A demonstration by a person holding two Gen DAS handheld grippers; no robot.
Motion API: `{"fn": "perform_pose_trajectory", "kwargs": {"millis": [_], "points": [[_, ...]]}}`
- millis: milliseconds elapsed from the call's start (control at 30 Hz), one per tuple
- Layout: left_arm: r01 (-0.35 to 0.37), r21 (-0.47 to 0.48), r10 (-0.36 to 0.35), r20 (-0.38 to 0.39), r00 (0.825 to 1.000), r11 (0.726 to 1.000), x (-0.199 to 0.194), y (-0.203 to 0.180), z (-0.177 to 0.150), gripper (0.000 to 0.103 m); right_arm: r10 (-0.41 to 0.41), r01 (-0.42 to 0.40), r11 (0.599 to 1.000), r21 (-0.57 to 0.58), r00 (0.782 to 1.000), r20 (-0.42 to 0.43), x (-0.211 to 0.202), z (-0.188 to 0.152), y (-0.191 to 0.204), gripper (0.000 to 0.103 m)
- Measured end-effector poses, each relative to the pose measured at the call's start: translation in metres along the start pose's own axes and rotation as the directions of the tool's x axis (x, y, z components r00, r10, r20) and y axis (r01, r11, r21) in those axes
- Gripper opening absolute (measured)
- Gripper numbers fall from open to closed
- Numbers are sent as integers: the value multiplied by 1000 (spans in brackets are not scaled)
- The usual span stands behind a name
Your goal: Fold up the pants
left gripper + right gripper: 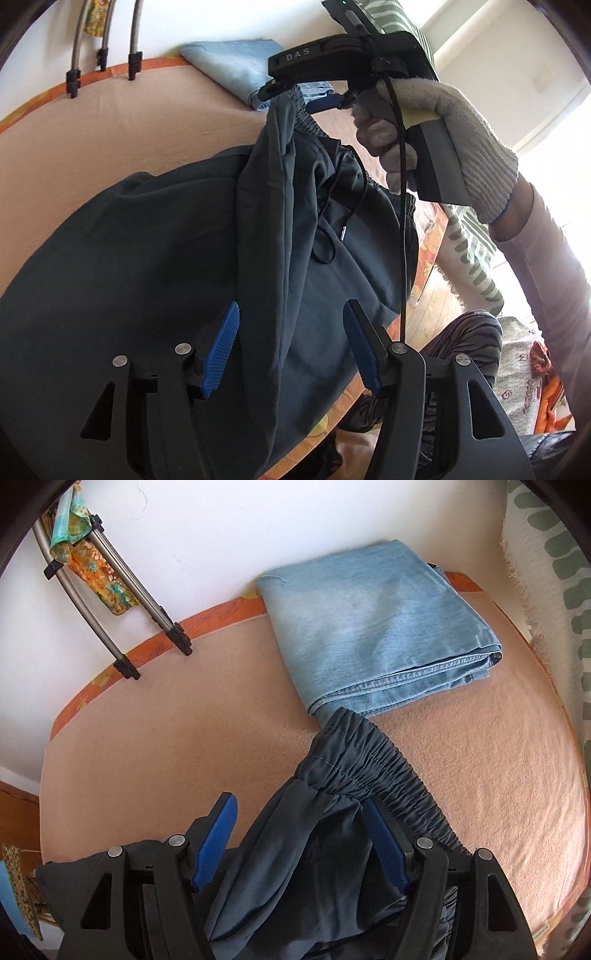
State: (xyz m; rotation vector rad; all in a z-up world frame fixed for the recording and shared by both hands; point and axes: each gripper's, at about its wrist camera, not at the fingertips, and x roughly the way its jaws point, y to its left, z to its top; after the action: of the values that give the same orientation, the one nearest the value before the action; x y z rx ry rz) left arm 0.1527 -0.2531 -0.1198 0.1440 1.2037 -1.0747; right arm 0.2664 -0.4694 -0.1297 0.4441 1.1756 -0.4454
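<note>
Dark blue-grey pants [147,258] lie bunched on the peach blanket, their elastic waistband [354,760] lifted. In the left wrist view the waistband hangs from my right gripper [299,98], which a gloved hand [443,122] holds. In the right wrist view my right gripper [299,843] has its jaws wide. The cloth sits between them, draped against the right pad [384,845] and clear of the left pad. My left gripper [291,343] is open too. A hanging fold of the pants passes between its blue pads [221,347] without touching either.
Folded light-blue jeans [369,635] lie at the back of the bed [147,738] by the white wall. Metal rack legs [110,602] with a patterned cloth lean at the back left. A green-leaf towel [554,590] hangs at the right. The person's striped trouser leg [461,332] is beside the bed edge.
</note>
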Motion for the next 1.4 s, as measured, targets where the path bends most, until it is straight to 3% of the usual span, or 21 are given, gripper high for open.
{"fn": "perform_pose_trajectory", "kwargs": {"millis": [133,200,267,500,733,867,967,1133,1233,1333,1400], "points": [[-38,53,40,-39,998,998,27,-12,2,58,-42,41,999,-9,999,-21,11,4,-4,66],[-78,94,82,-34,996,992,33,-11,1,48,-24,25,1000,12,999,-32,12,3,-13,41],[-105,123,110,-35,993,987,39,-12,1,4,43,-41,998,45,998,-42,12,0,-24,23],[-167,162,166,17,986,973,27,-12,-4,4,186,-194,975,109,980,78,-39,-32,-58,7],[-162,202,153,59,987,966,4,-33,-22,4,272,-306,938,160,940,205,-109,-85,-92,5],[-140,261,135,35,990,955,1,-56,-36,4,286,-337,925,176,921,263,-134,-133,-113,5],[-145,323,153,2,988,935,10,-72,-46,3,279,-340,915,216,922,269,-125,-170,-130,4],[-126,358,149,-38,988,925,22,-87,-57,3,300,-374,847,377,923,240,-83,-214,-173,2],[-135,383,175,-71,982,914,33,-92,-61,3,314,-368,850,377,929,197,-61,-224,-182,3],[-124,371,173,-100,980,920,39,-88,-63,3,324,-365,865,344,930,173,-59,-224,-186,17],[-114,359,163,-108,981,927,42,-87,-61,3,284,-345,879,329,933,219,-71,-225,-191,46]]}}
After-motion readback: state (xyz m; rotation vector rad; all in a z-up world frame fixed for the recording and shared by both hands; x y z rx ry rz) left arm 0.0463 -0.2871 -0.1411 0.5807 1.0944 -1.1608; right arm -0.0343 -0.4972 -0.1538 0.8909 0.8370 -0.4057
